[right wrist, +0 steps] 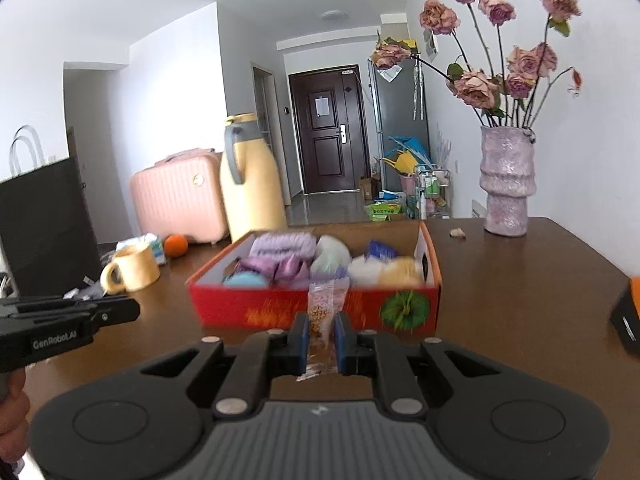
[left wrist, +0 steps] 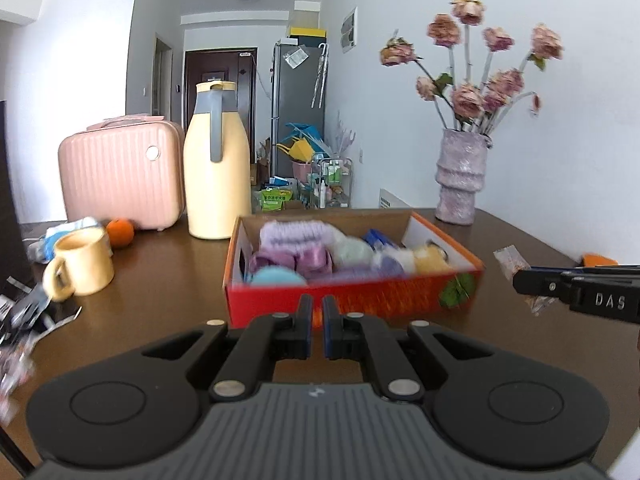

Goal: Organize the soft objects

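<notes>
A red cardboard box (left wrist: pixel 352 300) (right wrist: pixel 280 308) sits on the brown table, filled with soft things: a lilac knitted piece (left wrist: pixel 298 232) (right wrist: pixel 282 243), purple pouches (right wrist: pixel 288 268), a light blue ball (left wrist: pixel 278 278) (right wrist: pixel 244 280), white and yellow plush (right wrist: pixel 400 270). My left gripper (left wrist: pixel 317 310) is shut and holds nothing, just in front of the box's near wall. My right gripper (right wrist: pixel 321 326) is shut on a clear snack packet (right wrist: pixel 325 304) that stands upright between the pads, close to the box's near wall. From the left wrist view the right gripper (left wrist: pixel 520 280) appears at the right with the packet (left wrist: pixel 507 261).
Behind the box stand a cream thermos jug (left wrist: pixel 214 172), a pink case (left wrist: pixel 120 172), a cream mug (left wrist: pixel 84 262), an orange (left wrist: pixel 120 232) and a lilac vase of dried roses (left wrist: pixel 460 176). A black bag (right wrist: pixel 44 224) stands at the left. A black and orange object (right wrist: pixel 626 312) lies at the right edge.
</notes>
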The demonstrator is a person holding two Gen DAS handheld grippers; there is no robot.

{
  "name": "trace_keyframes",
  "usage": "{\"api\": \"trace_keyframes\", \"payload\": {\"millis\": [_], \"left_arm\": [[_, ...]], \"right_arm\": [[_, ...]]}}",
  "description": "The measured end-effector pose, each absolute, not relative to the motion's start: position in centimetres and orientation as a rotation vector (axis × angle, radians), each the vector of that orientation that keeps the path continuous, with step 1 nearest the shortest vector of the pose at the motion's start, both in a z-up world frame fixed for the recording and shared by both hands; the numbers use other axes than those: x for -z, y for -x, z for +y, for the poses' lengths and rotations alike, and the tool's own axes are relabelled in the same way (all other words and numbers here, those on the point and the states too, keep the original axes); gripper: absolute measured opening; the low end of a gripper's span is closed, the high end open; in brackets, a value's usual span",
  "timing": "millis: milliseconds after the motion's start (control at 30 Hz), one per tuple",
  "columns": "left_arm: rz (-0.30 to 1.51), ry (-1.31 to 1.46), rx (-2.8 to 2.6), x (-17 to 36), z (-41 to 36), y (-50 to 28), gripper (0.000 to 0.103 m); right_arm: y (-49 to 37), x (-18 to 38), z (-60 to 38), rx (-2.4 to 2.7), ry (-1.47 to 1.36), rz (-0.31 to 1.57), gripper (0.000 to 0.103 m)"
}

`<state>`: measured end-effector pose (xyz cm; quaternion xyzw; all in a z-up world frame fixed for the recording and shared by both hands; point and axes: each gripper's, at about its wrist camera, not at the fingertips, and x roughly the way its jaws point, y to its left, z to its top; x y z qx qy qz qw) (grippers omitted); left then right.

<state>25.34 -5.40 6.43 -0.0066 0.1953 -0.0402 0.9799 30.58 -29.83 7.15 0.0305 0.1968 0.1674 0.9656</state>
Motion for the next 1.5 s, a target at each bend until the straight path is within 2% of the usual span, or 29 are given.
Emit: {"api": "trace_keyframes", "payload": {"millis": [233, 467, 500, 533, 567, 600, 633, 667, 700, 733, 867, 967, 1100, 1200, 1300, 1433, 1500], "left_arm": [[0.484, 0.033, 0.109, -8.1, -4.4, -37.1, 0.006], [0.641, 0.021, 0.075, -6.6, -3.8, -49.1, 0.008], [0.658, 0.014, 0.072, -6.3, -3.9, -50.5, 0.008], [0.673, 0.013, 0.073, -6.0, -3.9, -51.7, 0.016], [0.688, 0.009, 0.083, -5.8, -3.9, -52.8, 0.029], [0.702, 0.008, 0.089, -5.5, -4.0, -53.8, 0.039], [0.706, 0.001, 0.091, -5.3, -4.2, -54.5, 0.059], [0.705, -0.013, 0.102, -5.1, -4.3, -55.1, 0.067], [0.704, -0.014, 0.103, -5.0, -4.4, -55.4, 0.069], [0.706, -0.009, 0.102, -4.9, -4.4, -55.8, 0.071], [0.723, 0.017, 0.102, -4.7, -4.0, -57.0, 0.08], [0.719, 0.005, 0.096, -4.8, -3.9, -57.0, 0.083], [0.7, 0.016, 0.09, -5.9, -3.7, -55.7, 0.091], [0.664, 0.006, 0.075, -7.2, -3.7, -53.9, 0.096], [0.616, 0.011, 0.071, -8.7, -3.5, -51.1, 0.097], [0.549, 0.013, 0.056, -10.6, -3.2, -46.5, 0.101], [0.504, 0.012, 0.039, -11.3, -3.1, -43.7, 0.102]], "right_arm": [[-45.9, -9.5, -31.6, -0.339, -0.092, 0.514, 0.013], [-60.8, -7.3, -31.0, -0.262, -0.082, 0.731, 0.013], [-62.3, -6.7, -30.7, -0.235, -0.061, 0.75, 0.016], [-63.4, -6.1, -30.2, -0.218, -0.03, 0.769, 0.017], [-64.4, -5.6, -29.6, -0.201, 0.005, 0.789, 0.017], [-65.2, -5.1, -29.1, -0.184, 0.032, 0.803, 0.023], [-65.7, -4.8, -28.8, -0.174, 0.05, 0.813, 0.033], [-66.0, -4.6, -28.4, -0.173, 0.07, 0.814, 0.04], [-66.1, -4.5, -28.2, -0.176, 0.082, 0.808, 0.049], [-66.2, -4.5, -27.9, -0.186, 0.086, 0.799, 0.053], [-65.7, -5.0, -27.6, -0.191, 0.082, 0.786, 0.055], [-65.1, -5.8, -28.0, -0.205, 0.055, 0.779, 0.057], [-62.5, -7.7, -28.0, -0.211, 0.046, 0.743, 0.063], [-58.9, -9.5, -27.9, -0.226, 0.038, 0.684, 0.071], [-54.4, -11.1, -27.6, -0.241, 0.042, 0.615, 0.072], [-47.2, -12.7, -27.3, -0.241, 0.048, 0.489, 0.083], [-43.4, -12.9, -27.1, -0.24, 0.052, 0.418, 0.084]]}}
